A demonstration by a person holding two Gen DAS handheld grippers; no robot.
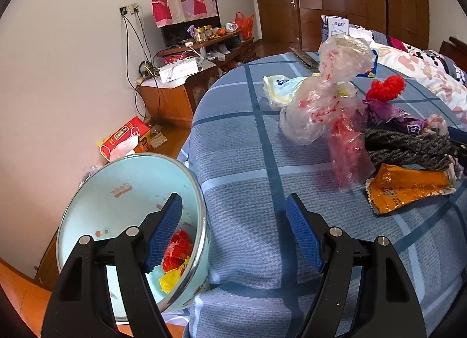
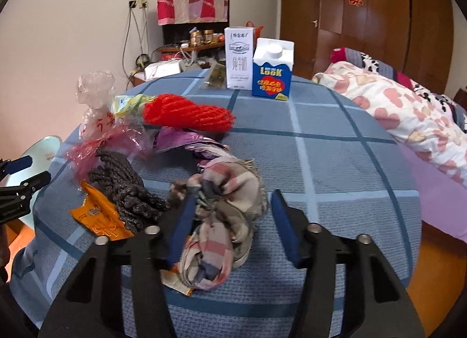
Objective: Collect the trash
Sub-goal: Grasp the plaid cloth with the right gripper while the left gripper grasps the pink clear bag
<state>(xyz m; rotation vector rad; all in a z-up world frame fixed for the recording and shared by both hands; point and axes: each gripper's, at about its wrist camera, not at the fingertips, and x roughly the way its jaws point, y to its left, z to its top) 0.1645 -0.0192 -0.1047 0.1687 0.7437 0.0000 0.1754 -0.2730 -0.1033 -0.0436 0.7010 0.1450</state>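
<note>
The right hand-held gripper (image 2: 230, 221) straddles a plaid cloth (image 2: 221, 221) on the bed (image 2: 335, 162), its right pad clear, while the left hand-held gripper (image 1: 233, 230) gapes empty beside a pale bin (image 1: 128, 192)

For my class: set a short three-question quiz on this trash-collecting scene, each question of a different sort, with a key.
1. True or false: the pale blue bin is empty.
2. Which lies between the right gripper fingers? A milk carton; B plaid cloth; C red yarn.
3. How many cartons stand at the far edge of the blue checked cover?

Key: 1 false, it holds red and yellow scraps. 2 B. 3 two.
</note>
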